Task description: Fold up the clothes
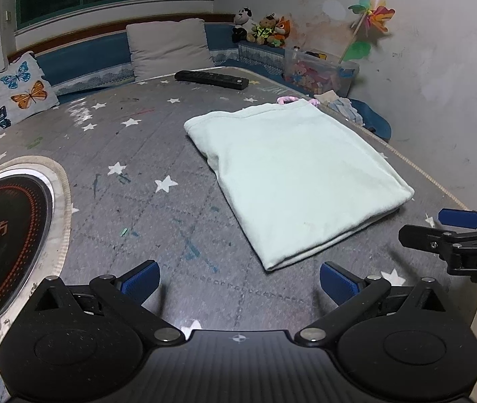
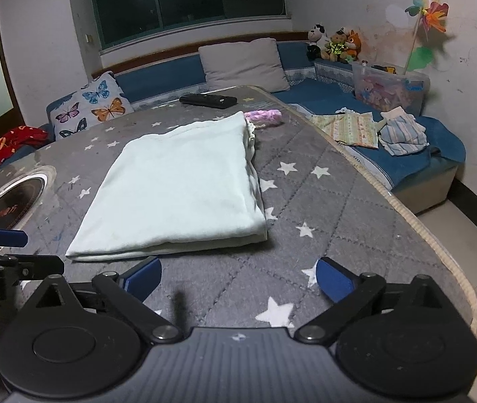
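Observation:
A pale mint garment lies folded into a flat rectangle on the grey star-print table cover. My left gripper hovers just short of the fold's near corner, open, nothing between its blue pads. My right gripper stands open too, a little below and to the right of the fold's near edge, its pads empty. In the left wrist view the right gripper shows at the right edge. The left gripper's fingers show at the left of the right wrist view.
A black remote and a pink item lie beyond the garment. A round inset cooktop sits at the left. More clothes lie on the blue sofa at the right, near a toy box.

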Tool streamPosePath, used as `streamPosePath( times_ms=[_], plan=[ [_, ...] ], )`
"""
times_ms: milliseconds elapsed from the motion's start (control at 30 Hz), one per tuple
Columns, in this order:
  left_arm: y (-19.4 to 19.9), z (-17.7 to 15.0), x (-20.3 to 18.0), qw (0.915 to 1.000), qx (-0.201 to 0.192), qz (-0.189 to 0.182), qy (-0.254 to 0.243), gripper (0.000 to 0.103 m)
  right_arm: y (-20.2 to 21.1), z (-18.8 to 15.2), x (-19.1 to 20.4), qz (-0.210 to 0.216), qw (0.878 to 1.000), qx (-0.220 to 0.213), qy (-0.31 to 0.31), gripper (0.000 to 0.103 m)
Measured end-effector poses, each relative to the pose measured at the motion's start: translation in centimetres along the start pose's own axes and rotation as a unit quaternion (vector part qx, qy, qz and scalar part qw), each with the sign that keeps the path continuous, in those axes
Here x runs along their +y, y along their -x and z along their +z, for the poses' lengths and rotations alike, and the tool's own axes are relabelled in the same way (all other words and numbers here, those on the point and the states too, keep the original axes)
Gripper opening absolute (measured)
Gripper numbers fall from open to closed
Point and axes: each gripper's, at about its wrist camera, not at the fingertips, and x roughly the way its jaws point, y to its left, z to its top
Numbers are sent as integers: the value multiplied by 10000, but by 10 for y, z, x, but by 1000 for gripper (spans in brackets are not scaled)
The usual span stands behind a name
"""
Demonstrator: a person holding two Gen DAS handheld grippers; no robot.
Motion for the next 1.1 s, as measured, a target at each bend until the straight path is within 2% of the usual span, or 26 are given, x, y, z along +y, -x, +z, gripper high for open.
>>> streamPosePath(
  times_ms=[733,1100],
  plan=[
    [4,-6,7,9999,39,110,79,103,-4,-1,5,-190,9997,121,25,103],
    [5,-2,5,9998,-120,54,113,103,-8,-1,4,-213,9996,163,18,103]
  ],
)
